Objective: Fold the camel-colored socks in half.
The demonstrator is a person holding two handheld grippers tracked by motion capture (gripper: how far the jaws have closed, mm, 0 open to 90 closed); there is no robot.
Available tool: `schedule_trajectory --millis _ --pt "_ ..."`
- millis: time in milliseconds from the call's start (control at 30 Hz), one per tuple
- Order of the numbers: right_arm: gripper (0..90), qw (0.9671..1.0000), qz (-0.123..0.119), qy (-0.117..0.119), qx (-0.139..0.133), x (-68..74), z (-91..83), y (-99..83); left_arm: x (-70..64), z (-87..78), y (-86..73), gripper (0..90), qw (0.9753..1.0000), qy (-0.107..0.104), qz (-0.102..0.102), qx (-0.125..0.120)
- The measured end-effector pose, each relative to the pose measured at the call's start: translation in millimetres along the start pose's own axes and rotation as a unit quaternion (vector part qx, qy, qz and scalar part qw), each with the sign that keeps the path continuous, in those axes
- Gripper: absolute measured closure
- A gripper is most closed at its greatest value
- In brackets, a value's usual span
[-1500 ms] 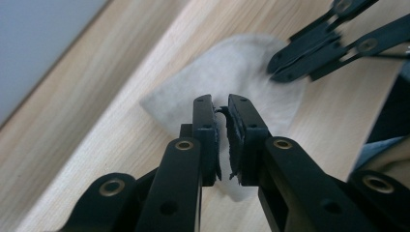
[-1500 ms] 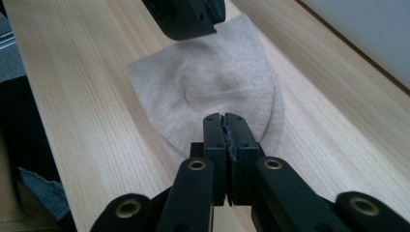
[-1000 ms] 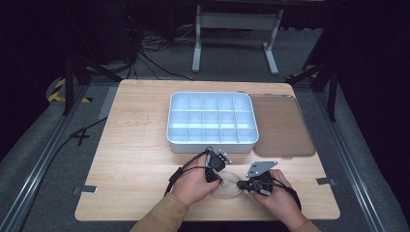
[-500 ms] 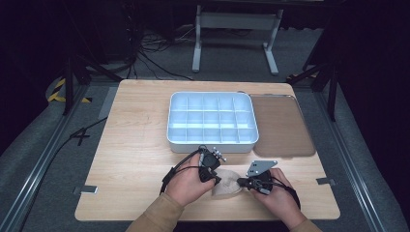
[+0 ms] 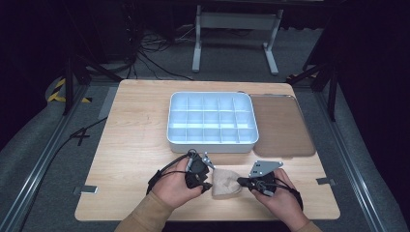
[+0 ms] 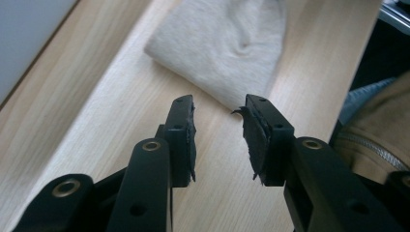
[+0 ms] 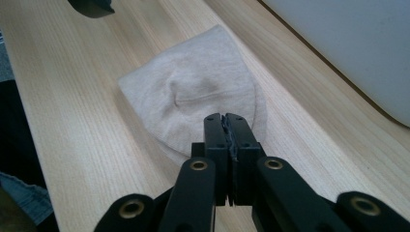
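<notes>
Cloth (image 7: 193, 104) edge vanishes under the pressed-together right claw (image 7: 231, 137); left claw (image 6: 218, 126) spread, just short.

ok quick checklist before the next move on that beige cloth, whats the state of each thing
1. Left gripper open: ok, jaws apart with bare wood between them.
2. Left gripper on the beige cloth: not ok, its jaws stop just short of the cloth's near edge.
3. Right gripper shut: ok, jaws pressed together at the cloth's edge.
4. Right gripper actually pinching fabric: cannot tell, the jaws hide the contact.
5. Cloth flat on the table: ok, one small crease in the middle.
6. Divided tray apart from the cloth: ok, bare wood lies between them.
</notes>
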State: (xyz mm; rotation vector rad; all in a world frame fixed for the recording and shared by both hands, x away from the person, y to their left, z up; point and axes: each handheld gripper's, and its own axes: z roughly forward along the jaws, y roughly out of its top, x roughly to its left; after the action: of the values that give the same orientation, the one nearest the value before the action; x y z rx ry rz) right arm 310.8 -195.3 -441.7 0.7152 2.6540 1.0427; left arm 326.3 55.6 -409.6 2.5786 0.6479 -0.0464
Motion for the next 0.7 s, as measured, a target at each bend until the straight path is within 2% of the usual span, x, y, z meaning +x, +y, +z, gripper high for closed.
schedule_trajectory --millis 167,233,300,367,467,600,700 --pt "89.0 1.0000 0.003 0.005 -0.001 0.7 -0.6 1.1 2.5 -0.8 -1.9 65.9 0.9999 -0.010 -0.005 0.001" --pt "88.9 0.9999 0.007 0.008 0.000 0.5 -0.4 0.8 4.1 -0.8 -3.5 66.1 0.9999 -0.010 -0.012 -0.004" --pt "88.4 0.9999 0.011 0.012 -0.003 0.5 0.9 0.3 6.5 -0.6 -4.9 66.1 0.9999 0.000 -0.016 0.001" --pt "88.4 0.9998 0.014 0.013 -0.007 2.1 3.5 0.7 8.9 1.6 -6.3 66.2 0.9999 0.006 -0.012 0.005" --pt "88.0 0.9996 0.013 0.020 -0.017 5.8 8.4 3.4 10.4 4.2 -7.8 67.0 0.9997 0.005 -0.018 0.016" --pt "88.4 0.9995 0.012 0.022 -0.022 8.5 12.3 6.4 11.9 6.9 -9.2 67.2 0.9996 0.005 -0.020 0.017" --pt "88.4 0.9991 0.020 0.027 -0.026 9.2 18.7 7.5 12.9 8.9 -10.0 67.5 0.9995 0.005 -0.021 0.021"
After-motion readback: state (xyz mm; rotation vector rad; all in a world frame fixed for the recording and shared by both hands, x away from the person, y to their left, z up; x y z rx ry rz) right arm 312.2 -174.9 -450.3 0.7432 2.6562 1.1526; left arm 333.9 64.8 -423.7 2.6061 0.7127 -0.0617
